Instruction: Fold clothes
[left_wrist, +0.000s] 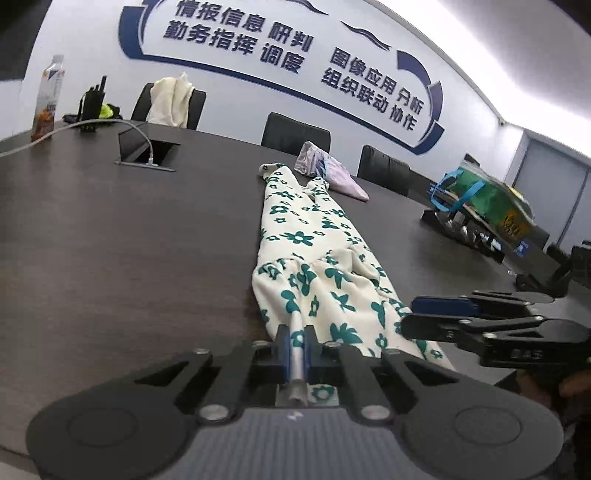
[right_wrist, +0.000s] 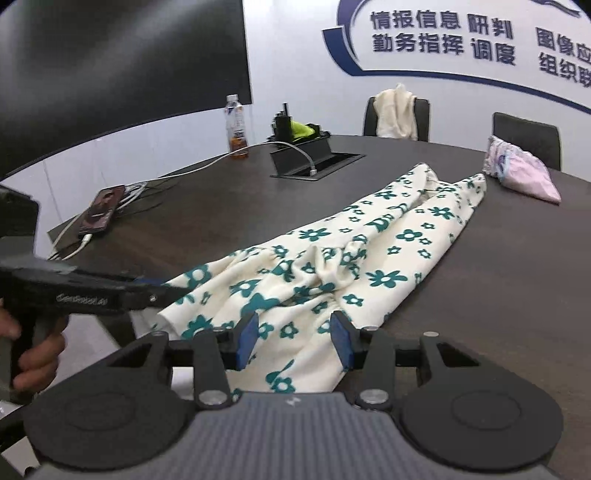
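A cream dress with green flowers (left_wrist: 306, 236) lies lengthwise on the dark table (left_wrist: 110, 240), its straps at the far end. My left gripper (left_wrist: 297, 347) is shut on a narrow fold of the hem at the near table edge. In the right wrist view the same dress (right_wrist: 388, 243) runs from the far right toward me. My right gripper (right_wrist: 295, 339) stands open there, with the hem cloth lying between its blue pads (right_wrist: 247, 338). The right gripper (left_wrist: 417, 316) hovers at the hem's right corner. The left gripper (right_wrist: 162, 290), held by a hand, pinches the hem's left corner.
A bunched pink garment (left_wrist: 332, 173) lies past the dress. Further off are a drink bottle (left_wrist: 48, 99), an open cable hatch (left_wrist: 147, 151) and a green bag (left_wrist: 484, 199). A phone on cables (right_wrist: 101, 212) lies left. Chairs line the far side, one draped with cream cloth (right_wrist: 395, 114).
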